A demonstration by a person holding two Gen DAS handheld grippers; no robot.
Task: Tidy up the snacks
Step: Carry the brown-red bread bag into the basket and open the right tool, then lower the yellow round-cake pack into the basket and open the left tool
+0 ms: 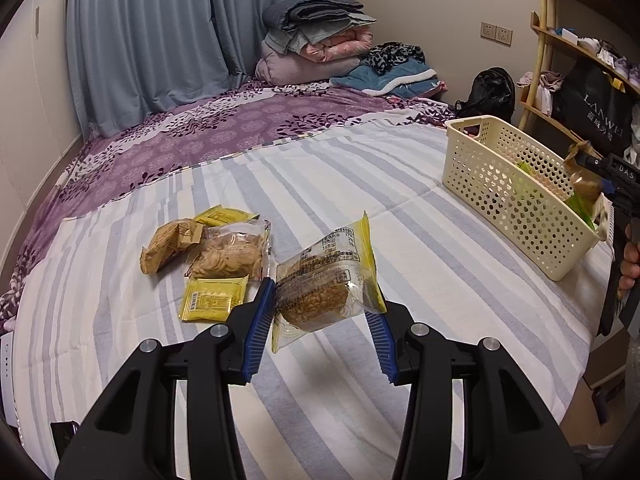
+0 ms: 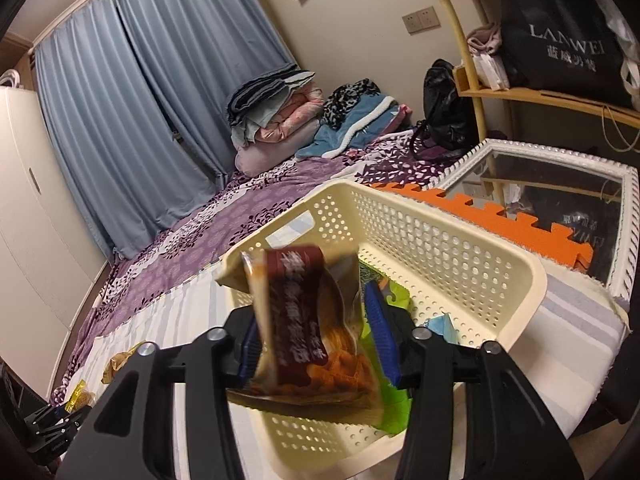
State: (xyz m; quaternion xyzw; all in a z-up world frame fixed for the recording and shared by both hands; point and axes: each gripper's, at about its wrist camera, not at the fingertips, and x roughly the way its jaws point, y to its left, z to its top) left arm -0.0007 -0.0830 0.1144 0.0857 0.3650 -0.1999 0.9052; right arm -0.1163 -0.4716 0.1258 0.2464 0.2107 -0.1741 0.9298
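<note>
My left gripper (image 1: 320,326) is shut on a clear and yellow packet holding a round nut cake (image 1: 324,280), lifted above the striped sheet (image 1: 360,200). Loose snacks lie to its left: a brown packet (image 1: 168,246), a clear bag of crackers (image 1: 232,256) and two yellow sachets (image 1: 212,298). My right gripper (image 2: 314,336) hangs over the cream perforated basket (image 2: 460,264) at the bed's right edge. A blurred brown and red snack packet (image 2: 304,328) sits between its jaws, and the right pad stands apart from it. Green packets (image 2: 396,400) lie inside the basket.
Folded bedding (image 1: 316,40) and a black bag (image 1: 492,92) sit at the far end of the bed. A wooden shelf (image 2: 520,94) stands to the right. A white-framed mirror (image 2: 624,240) and an orange foam mat (image 2: 500,216) lie beyond the basket.
</note>
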